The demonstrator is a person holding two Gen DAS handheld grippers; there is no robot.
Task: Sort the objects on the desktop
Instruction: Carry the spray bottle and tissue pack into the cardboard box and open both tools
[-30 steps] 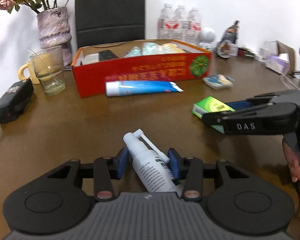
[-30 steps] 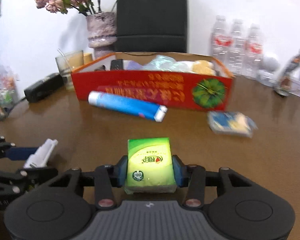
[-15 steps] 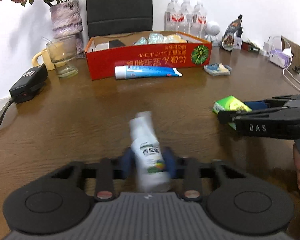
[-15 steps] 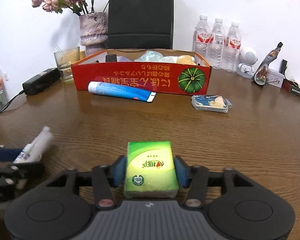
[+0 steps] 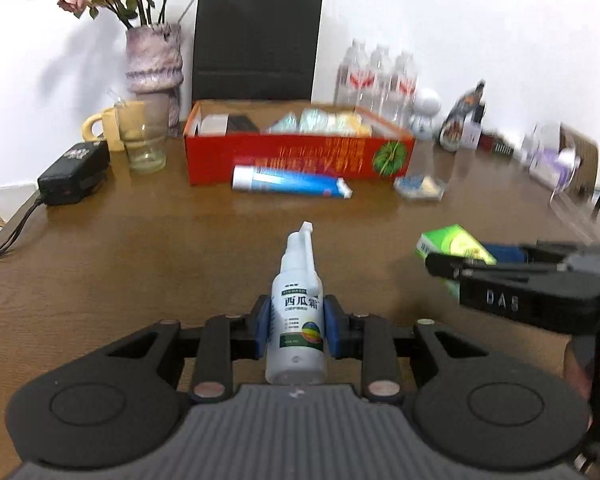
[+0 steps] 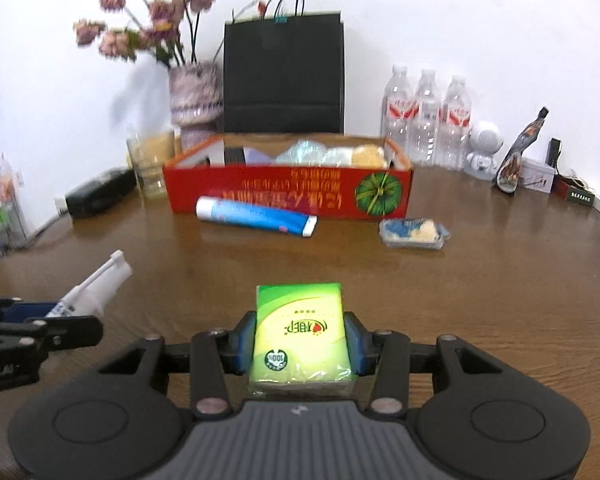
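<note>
My left gripper (image 5: 295, 330) clamps the light, slick spray bottle (image 5: 297, 316) mid-body; right gripper (image 6: 300, 346) squeezes the tissue pack (image 6: 300, 336), probably soft.

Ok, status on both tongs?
Left tongs shut on spray bottle. Right tongs shut on tissue pack. Toothpaste tube lies before red box.

Each gripper, the left gripper (image 5: 295, 326) and the right gripper (image 6: 300, 348), has 2 blue finger pads on black linkage bars with round metal pivot screws. Behind the bars sit 2 black round housings with recessed circles, either side of a grey ribbed centre plate. Seen from the left wrist, the right gripper's black side reads "DAS" in pale letters, with bare skin of the right hand (image 5: 578, 364) behind it.
</note>
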